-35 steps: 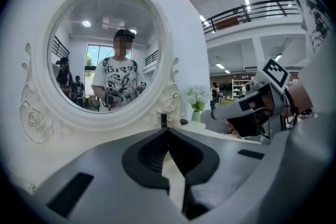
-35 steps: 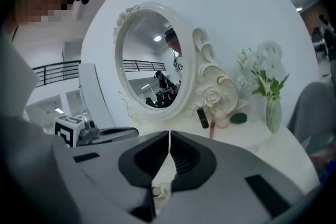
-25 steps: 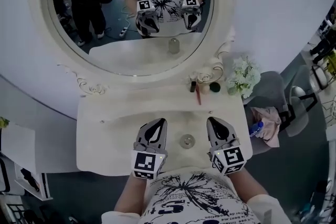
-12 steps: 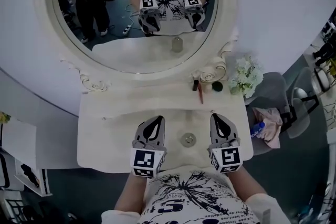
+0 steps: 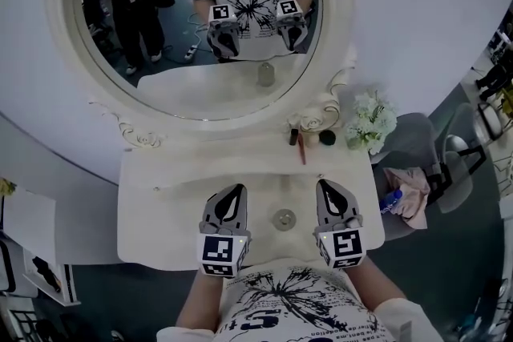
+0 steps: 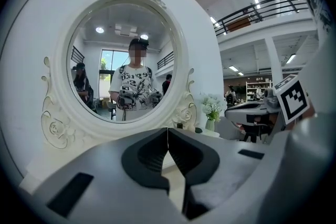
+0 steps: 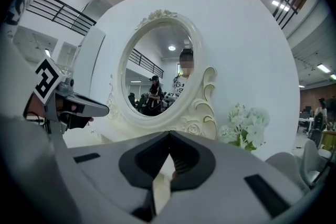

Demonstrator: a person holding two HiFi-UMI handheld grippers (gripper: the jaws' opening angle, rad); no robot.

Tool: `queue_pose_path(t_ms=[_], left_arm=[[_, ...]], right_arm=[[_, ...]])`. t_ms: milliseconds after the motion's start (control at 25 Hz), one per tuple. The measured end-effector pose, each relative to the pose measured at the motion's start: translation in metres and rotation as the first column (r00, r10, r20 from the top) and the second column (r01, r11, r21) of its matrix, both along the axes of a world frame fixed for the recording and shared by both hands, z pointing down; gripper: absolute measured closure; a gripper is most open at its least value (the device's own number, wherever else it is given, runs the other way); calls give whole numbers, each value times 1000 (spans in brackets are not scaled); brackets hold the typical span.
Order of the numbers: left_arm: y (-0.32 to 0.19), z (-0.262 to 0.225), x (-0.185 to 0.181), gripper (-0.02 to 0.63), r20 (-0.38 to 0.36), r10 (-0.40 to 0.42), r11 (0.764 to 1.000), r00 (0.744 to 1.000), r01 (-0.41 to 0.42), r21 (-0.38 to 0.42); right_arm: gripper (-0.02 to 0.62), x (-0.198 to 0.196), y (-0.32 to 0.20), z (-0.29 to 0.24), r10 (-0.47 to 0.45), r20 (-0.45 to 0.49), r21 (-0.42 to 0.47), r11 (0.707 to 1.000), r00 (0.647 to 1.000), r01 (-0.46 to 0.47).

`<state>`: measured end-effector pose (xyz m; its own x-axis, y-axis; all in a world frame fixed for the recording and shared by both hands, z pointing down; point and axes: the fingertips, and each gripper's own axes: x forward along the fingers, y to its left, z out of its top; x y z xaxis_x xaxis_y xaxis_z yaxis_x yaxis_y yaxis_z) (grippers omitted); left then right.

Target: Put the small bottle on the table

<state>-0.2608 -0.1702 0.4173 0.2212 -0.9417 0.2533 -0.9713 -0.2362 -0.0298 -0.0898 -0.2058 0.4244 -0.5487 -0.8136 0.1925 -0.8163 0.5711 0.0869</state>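
A small clear bottle [image 5: 284, 219] with a round cap stands upright on the white dressing table [image 5: 160, 204], seen from above. It sits between my two grippers, touching neither. My left gripper [image 5: 235, 188] hovers just left of it, jaws shut and empty. My right gripper [image 5: 325, 183] is just right of it, also shut and empty. In the left gripper view the left gripper [image 6: 167, 131] has its jaws pressed together with nothing between them, facing the mirror. In the right gripper view the right gripper [image 7: 169, 135] is closed the same way.
An oval white-framed mirror [image 5: 200, 12] backs the table and reflects me and other people. White flowers in a vase [image 5: 370, 120], a red stick [image 5: 301, 146] and a dark jar [image 5: 327, 137] stand at the back right. A grey chair with a pink cloth [image 5: 409, 192] is right of the table.
The right gripper has straightened slightly. Both grippers and the bottle otherwise keep their places, and the head view has shifted a little.
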Motion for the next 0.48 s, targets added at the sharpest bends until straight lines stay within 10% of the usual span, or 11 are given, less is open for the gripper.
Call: queue_pose_path(t_ms=[480], left_arm=[[-2,1,0,586,15,-15,1000,1000,15,0]], right_arm=[[578,-6,6,-2,-69,32,-14,997,997,70]])
